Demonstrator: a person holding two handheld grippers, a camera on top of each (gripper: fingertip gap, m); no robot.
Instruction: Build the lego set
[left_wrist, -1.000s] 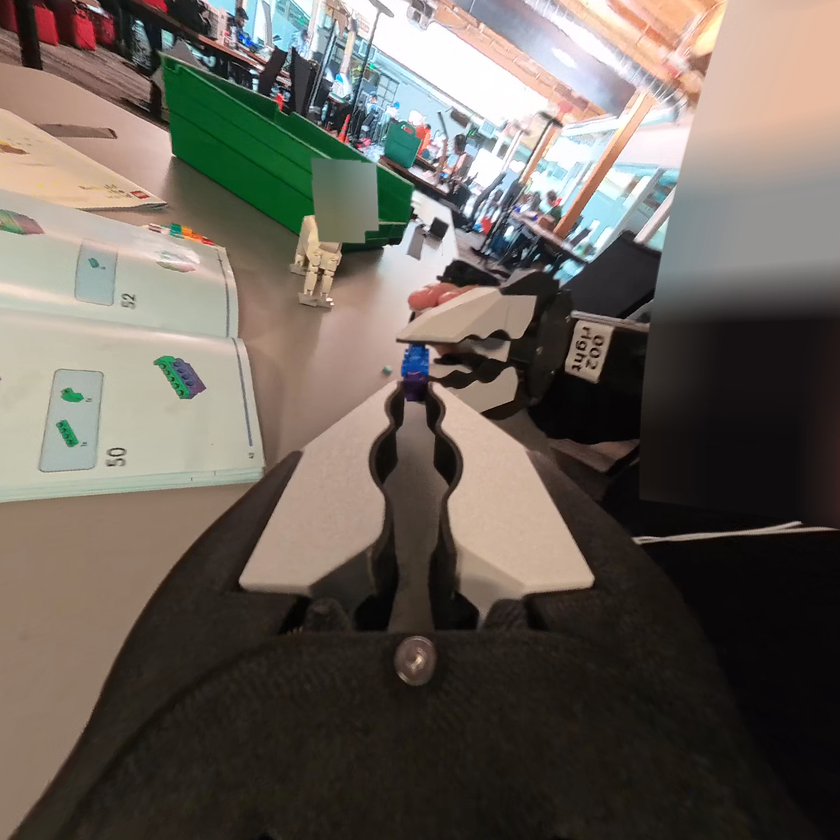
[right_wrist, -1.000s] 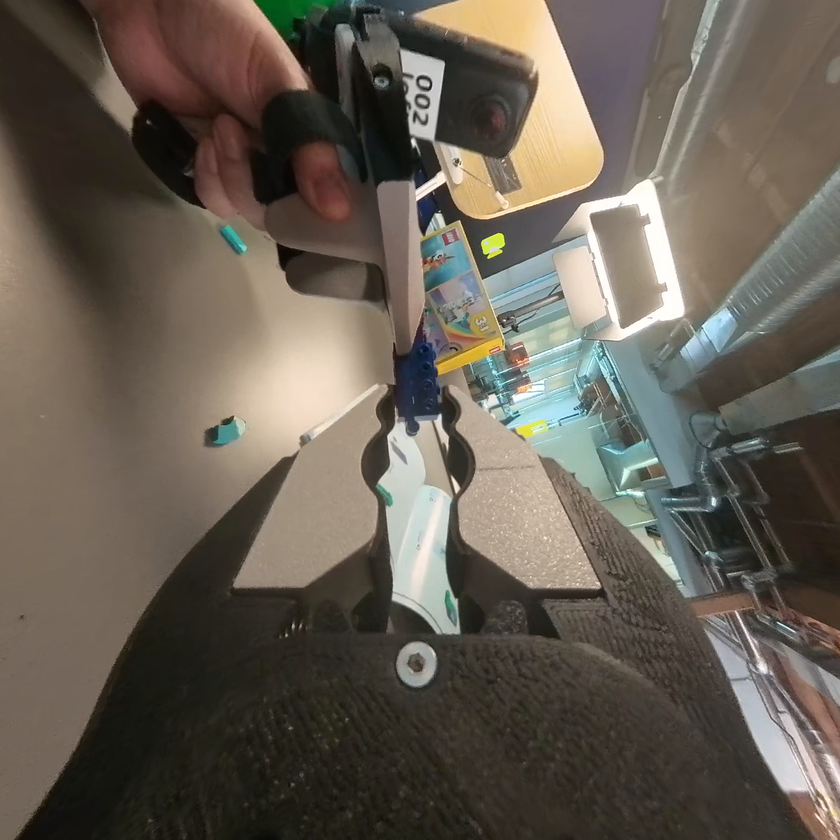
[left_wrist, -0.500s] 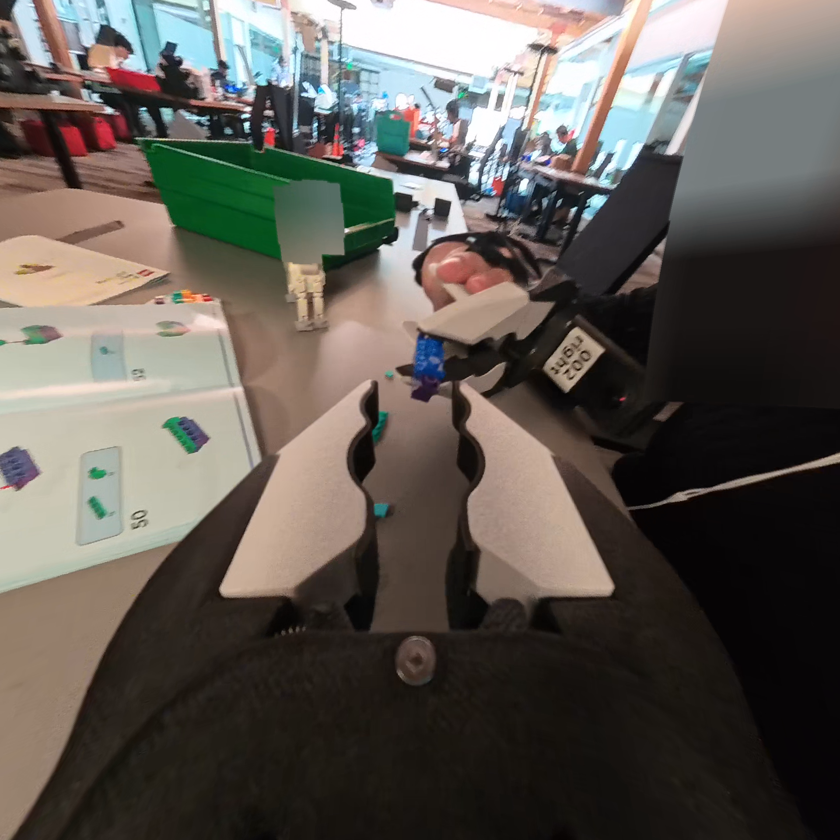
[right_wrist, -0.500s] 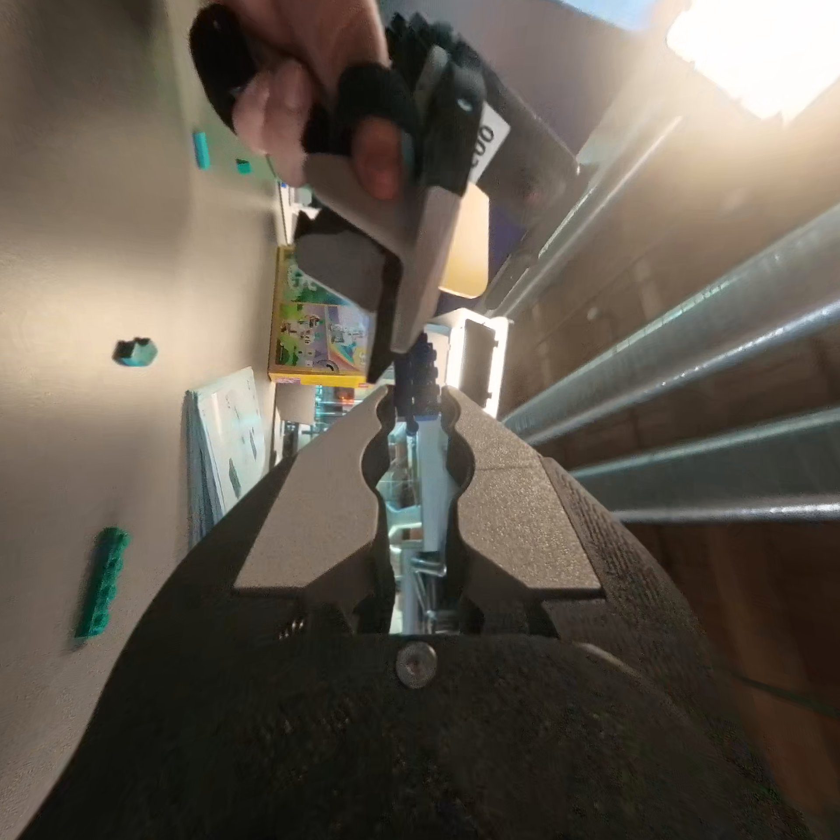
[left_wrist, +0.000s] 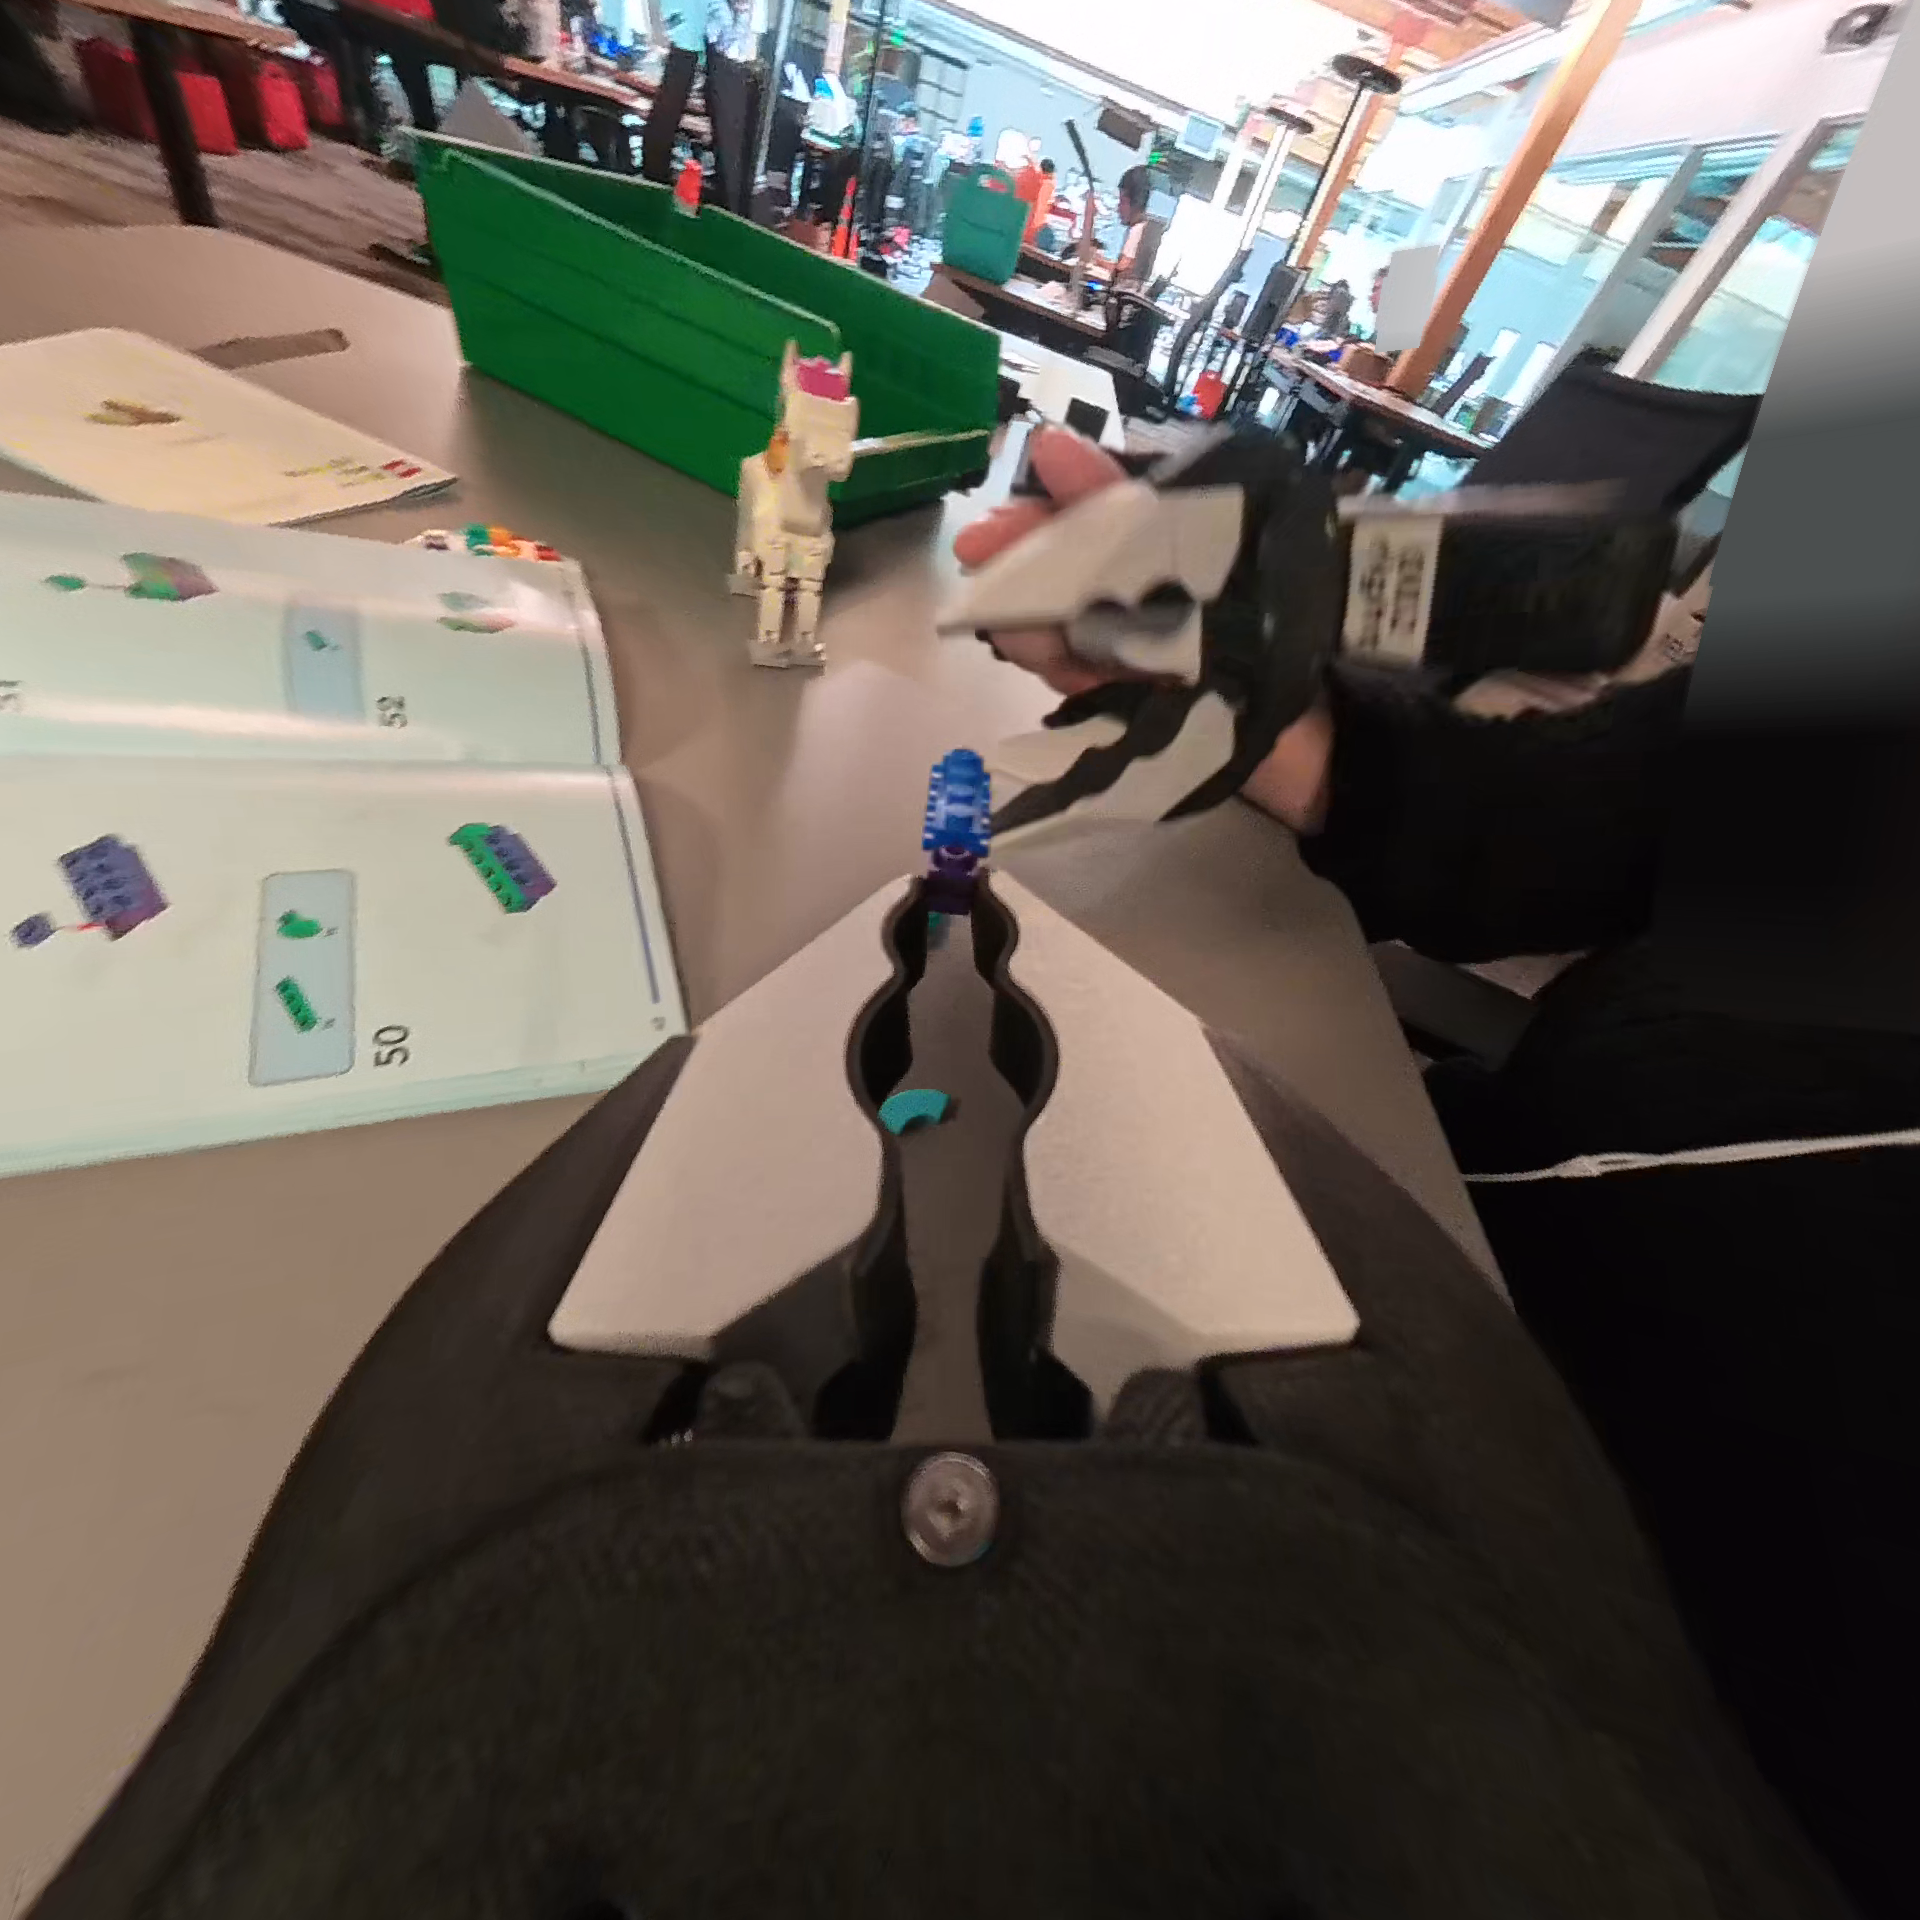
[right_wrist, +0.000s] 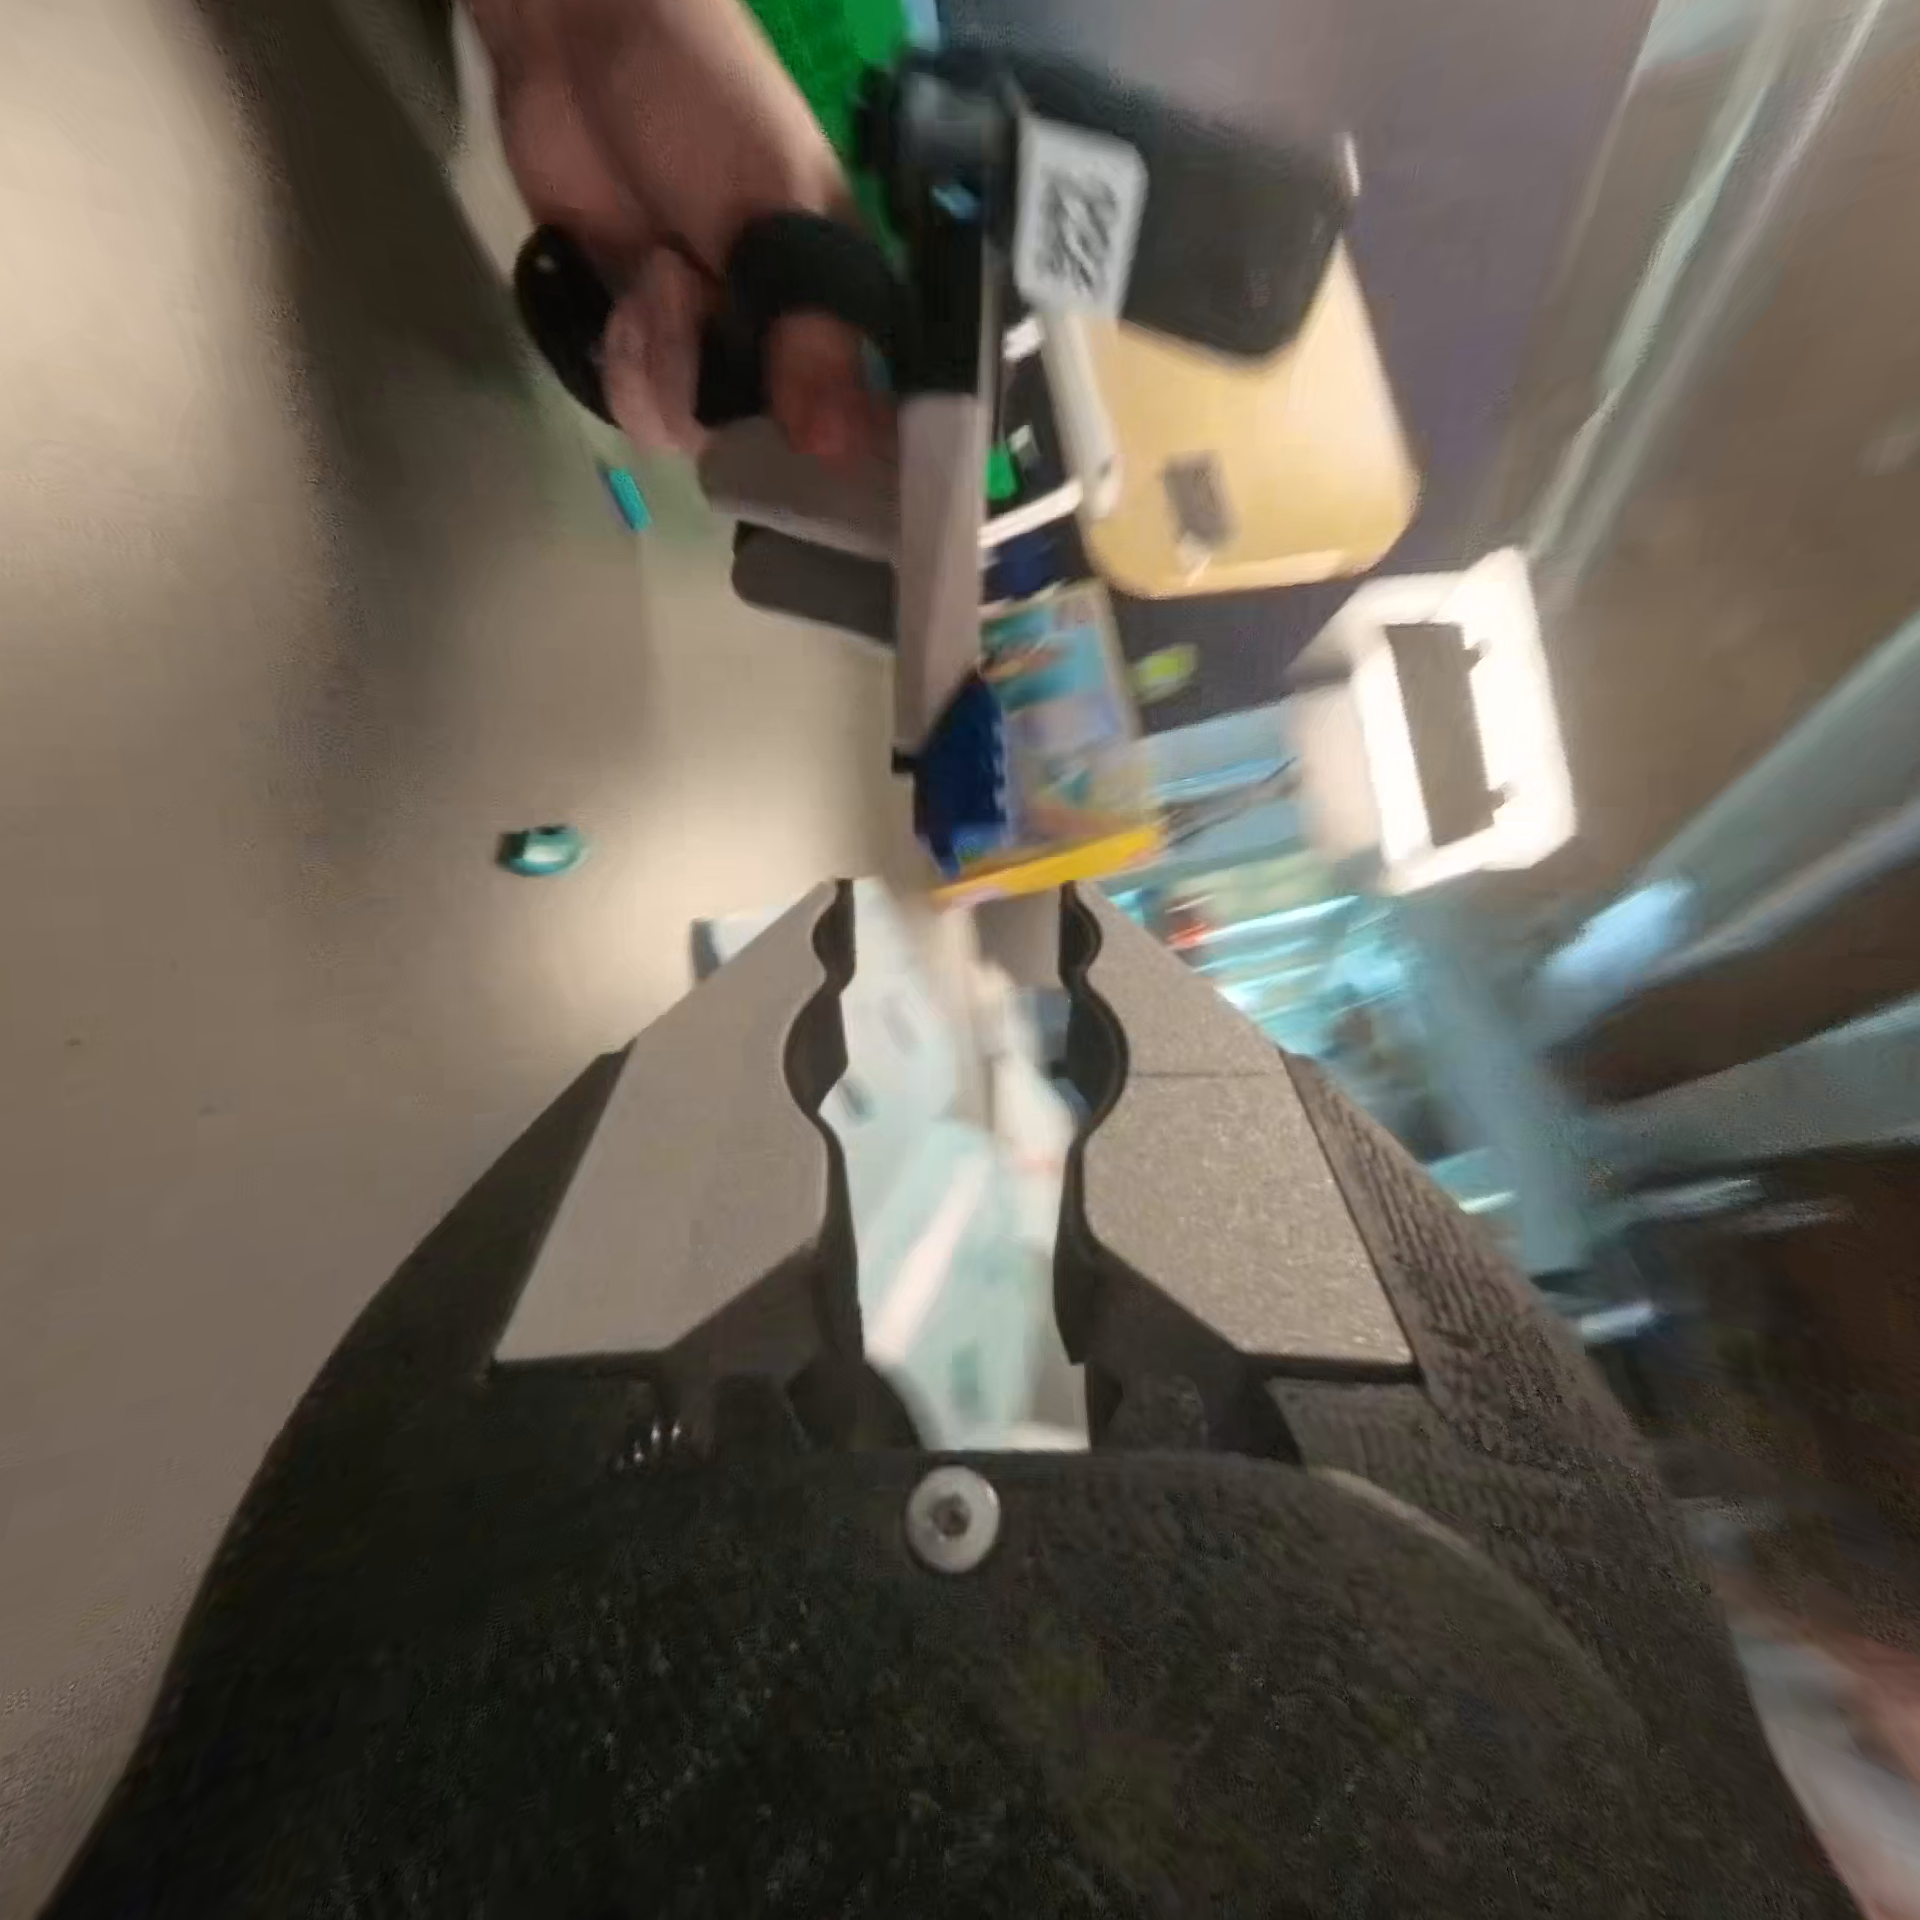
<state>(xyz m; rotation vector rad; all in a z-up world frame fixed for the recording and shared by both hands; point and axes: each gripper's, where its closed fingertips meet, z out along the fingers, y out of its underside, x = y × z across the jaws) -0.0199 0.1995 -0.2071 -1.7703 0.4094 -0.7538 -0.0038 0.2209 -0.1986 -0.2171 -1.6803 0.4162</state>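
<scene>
Left gripper (left_wrist: 948, 902) pinches the small blue-and-purple brick stack (left_wrist: 956, 821) upright by its base, probably so the spread-open, empty right gripper (left_wrist: 1023, 717) at 2 o'clock can reach the studs.

Blue-and-purple brick stack (left_wrist: 954, 831), green bin (left_wrist: 665, 312), white llama figure (left_wrist: 795, 509).

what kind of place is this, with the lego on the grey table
Probably a large open workshop or lab. Behind the grey table and its green bin run rows of cluttered workbenches with people at them, under an exposed wooden beam.
</scene>
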